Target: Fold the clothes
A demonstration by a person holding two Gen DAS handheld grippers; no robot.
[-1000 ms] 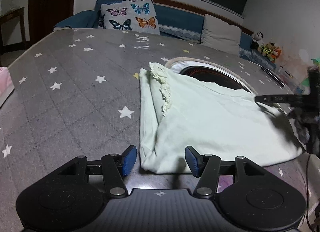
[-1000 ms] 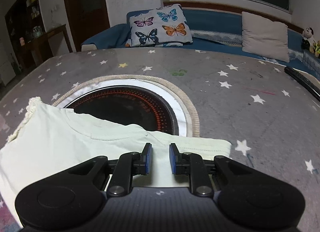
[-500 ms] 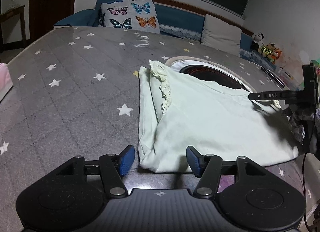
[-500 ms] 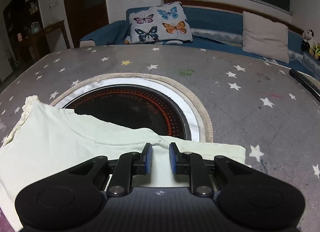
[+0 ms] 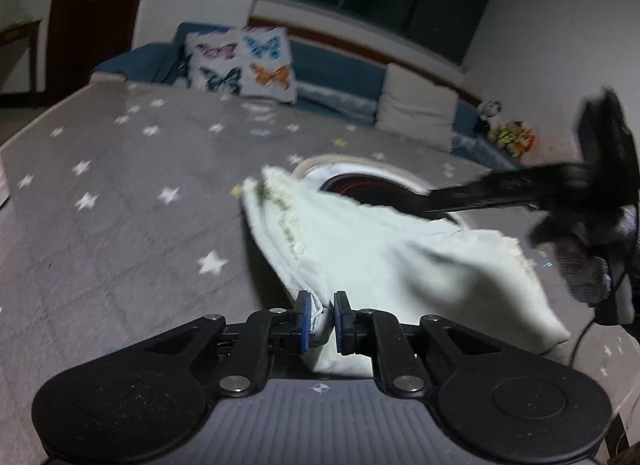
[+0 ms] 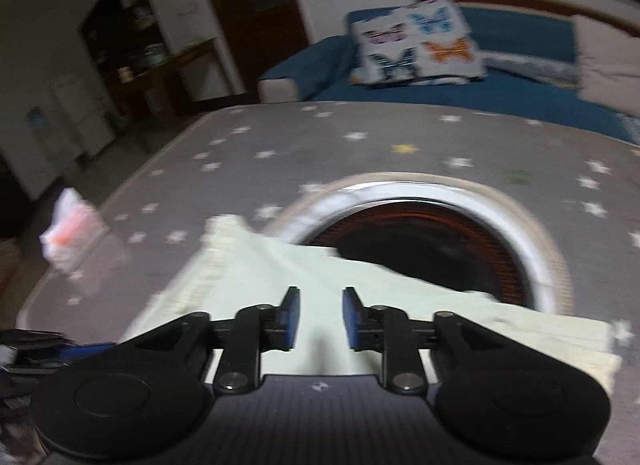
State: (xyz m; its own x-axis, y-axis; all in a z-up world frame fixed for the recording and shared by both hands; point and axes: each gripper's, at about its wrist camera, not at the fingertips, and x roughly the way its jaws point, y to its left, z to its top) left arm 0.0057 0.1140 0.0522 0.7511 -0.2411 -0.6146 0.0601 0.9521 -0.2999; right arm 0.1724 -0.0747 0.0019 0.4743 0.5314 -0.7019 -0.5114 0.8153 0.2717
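Note:
A pale green garment (image 5: 380, 249) with a lace-trimmed edge lies partly folded on the grey star-patterned table (image 5: 120, 205). My left gripper (image 5: 319, 321) is shut on its near corner and lifts it, so the cloth bulges upward. In the right wrist view the garment (image 6: 280, 281) lies flat under my right gripper (image 6: 318, 319), whose blue pads stand apart with nothing between them. The right gripper also shows as a dark blurred shape in the left wrist view (image 5: 500, 189), above the cloth's far right side.
A round recessed burner with a metal rim (image 6: 536, 241) sits in the table, partly covered by the garment. A pink and white packet (image 6: 66, 233) lies near the table's left edge. A blue sofa with a butterfly cushion (image 5: 244, 61) stands behind.
My left gripper has closed on the garment's near corner and raised it. My right gripper has opened, let go of the cloth, and swung left. Both views are motion-blurred.

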